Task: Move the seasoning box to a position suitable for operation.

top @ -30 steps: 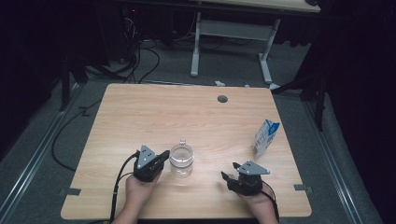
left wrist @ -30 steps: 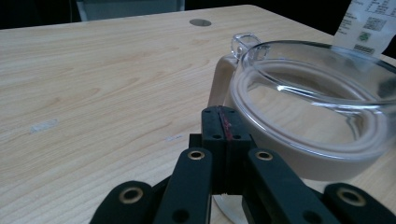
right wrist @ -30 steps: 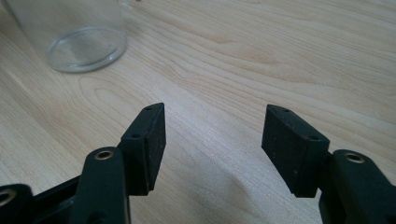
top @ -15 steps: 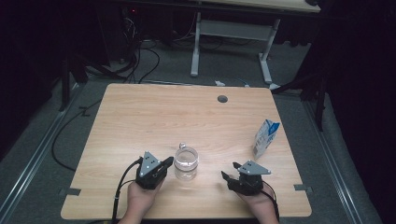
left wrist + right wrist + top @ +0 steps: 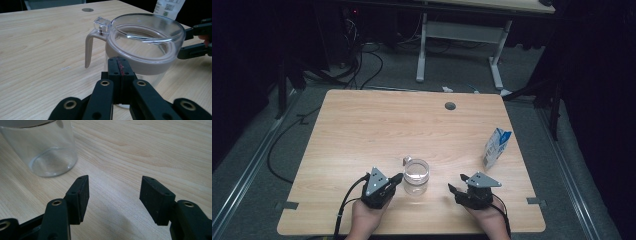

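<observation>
A clear glass jug (image 5: pixel 416 176) with a beige lid ring and handle stands near the table's front middle. In the left gripper view the jug (image 5: pixel 145 45) is close up, its handle (image 5: pixel 88 50) pointing left. My left gripper (image 5: pixel 398 177) is shut with nothing between its jaws, and its tips (image 5: pixel 119 67) sit right at the jug's near side. My right gripper (image 5: pixel 457 182) lies to the jug's right, open and holding nothing. In the right gripper view the gripper (image 5: pixel 113 187) spans bare wood, with the jug's base (image 5: pixel 47 150) up at the left.
A blue and white carton (image 5: pixel 497 147) stands upright near the table's right edge. A round cable hole (image 5: pixel 450 106) sits at the back of the wooden table (image 5: pixel 362 130). A desk frame and cables lie on the floor beyond.
My left gripper has slid right and toward the front edge, and the jug has shifted the same way. The right gripper has stayed put.
</observation>
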